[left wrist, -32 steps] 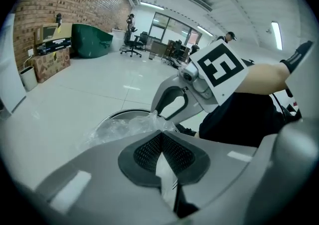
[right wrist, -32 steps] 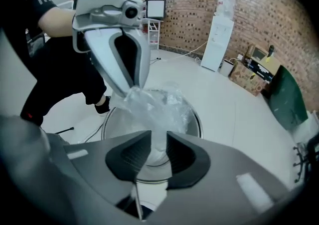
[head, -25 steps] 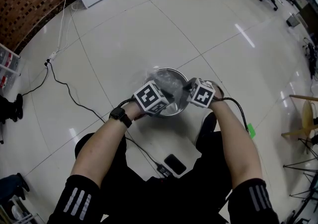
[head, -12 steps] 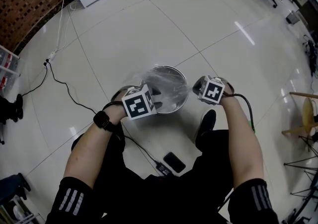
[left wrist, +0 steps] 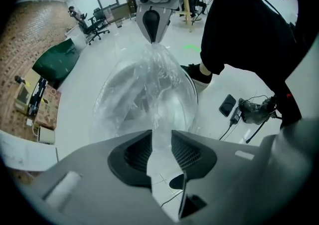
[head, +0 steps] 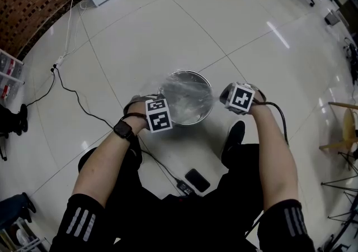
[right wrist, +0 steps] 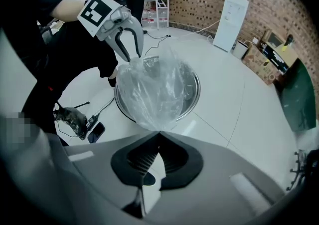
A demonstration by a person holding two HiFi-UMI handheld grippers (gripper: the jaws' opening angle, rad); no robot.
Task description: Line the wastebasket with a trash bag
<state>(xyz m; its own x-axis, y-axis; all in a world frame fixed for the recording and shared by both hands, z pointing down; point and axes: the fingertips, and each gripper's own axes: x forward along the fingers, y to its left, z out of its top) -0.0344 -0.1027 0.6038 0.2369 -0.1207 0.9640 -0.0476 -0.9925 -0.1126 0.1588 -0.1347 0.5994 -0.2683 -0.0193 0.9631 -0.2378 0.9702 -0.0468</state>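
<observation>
While a second earlier both claws had crowded together above the wastebasket [right wrist: 195, 89], they now stood at opposite sides of its rim, so the clear trash bag [right wrist: 154, 89] hung stretched between them over the opening. The right claw [left wrist: 151, 37] was pressed together, pinching the bag's edge at its tips. The left claw [right wrist: 131, 52] had let go and spread. Its jaws were closing again with film between them, not yet squeezed. That regrip suggested the bag mouth was being worked round the rim, with the lining unfinished. Counted: one wastebasket, one bag, two claws, and one phone [head: 197, 180] on the floor, on the person's side of both claws.
</observation>
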